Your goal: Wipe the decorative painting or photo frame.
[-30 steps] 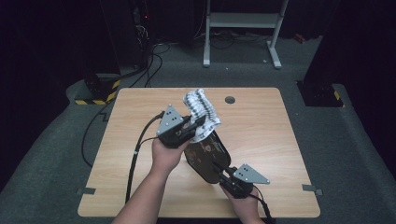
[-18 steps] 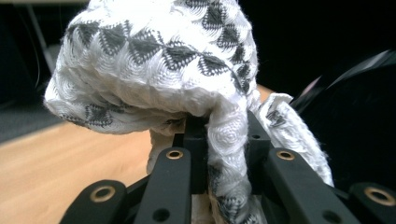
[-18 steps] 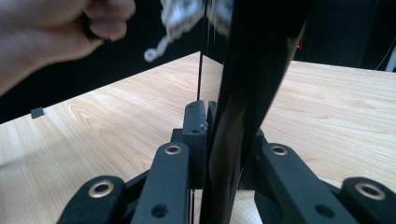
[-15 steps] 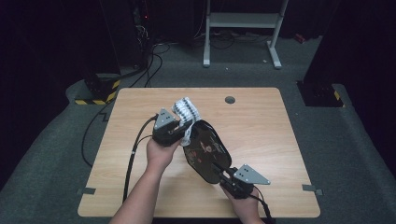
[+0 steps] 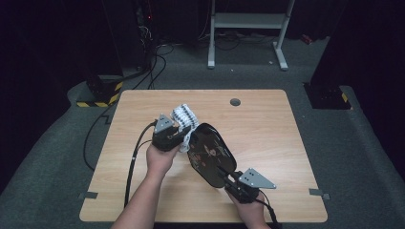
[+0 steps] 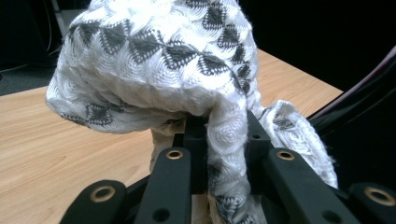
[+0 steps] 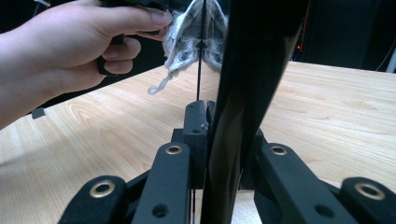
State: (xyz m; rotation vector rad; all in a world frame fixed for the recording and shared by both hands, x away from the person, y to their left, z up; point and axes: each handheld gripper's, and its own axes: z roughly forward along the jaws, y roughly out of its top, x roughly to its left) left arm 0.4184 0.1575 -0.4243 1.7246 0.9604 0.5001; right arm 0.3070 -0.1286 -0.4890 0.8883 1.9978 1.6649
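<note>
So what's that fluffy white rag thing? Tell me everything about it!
The cloth looks knitted or woven, white with grey diamond shapes and a frayed edge. It is bunched up, pinched in the left tongs, held above the wooden table against the edge of the shiny black tray.

One tabletop (image 5: 267, 191) carries the work. There are two tools: the left tool (image 5: 184, 135) and the right tool (image 5: 228, 179). One white-and-grey patterned cloth (image 5: 185, 116) is in view, and one glossy black oval tray (image 5: 210, 152). Two hands show, the left hand (image 5: 160, 160) and the right hand (image 5: 248, 212). One round hole (image 5: 235, 101) sits in the tabletop.
</note>
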